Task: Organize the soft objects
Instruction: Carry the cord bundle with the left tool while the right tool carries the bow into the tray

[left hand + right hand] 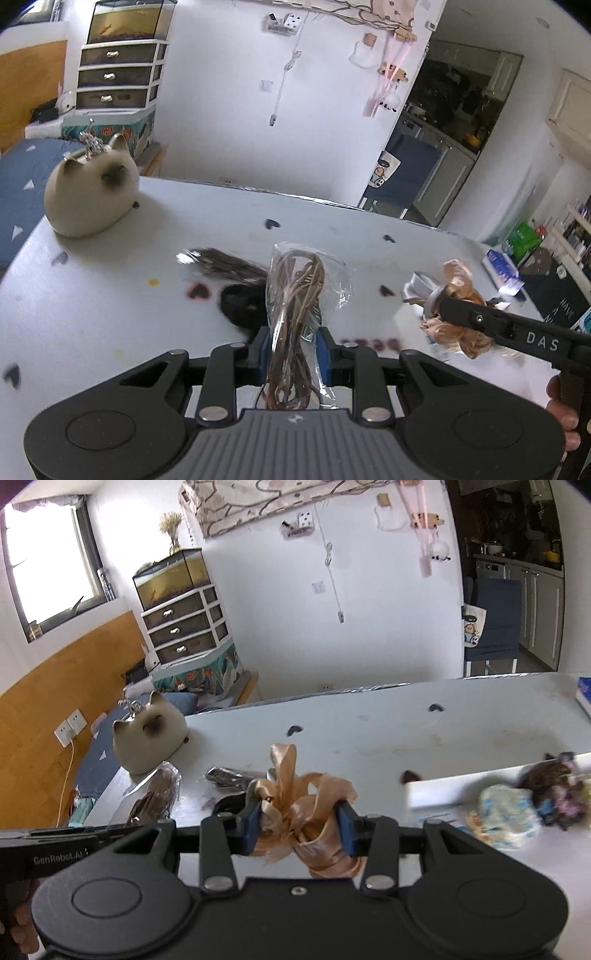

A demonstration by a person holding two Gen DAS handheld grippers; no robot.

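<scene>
Two hand-held grippers, each holding one bundle. The left gripper (291, 347) is clamped on a clear plastic bag of brown cord (295, 295), lifted off the white desk (110, 295). The right gripper (301, 827) pinches a crumpled peach satin ribbon bundle (299, 801), its loops sticking up between the blue pads (253, 823). Just beyond lie one black round object (240, 302) and one dark brown packet in clear wrap (225, 264), blurred. At the desk's right edge, a white tray (436, 794) holds several patterned soft pieces, too blurred to count. One cream cat-shaped plush (88, 199) sits at the far left corner.
</scene>
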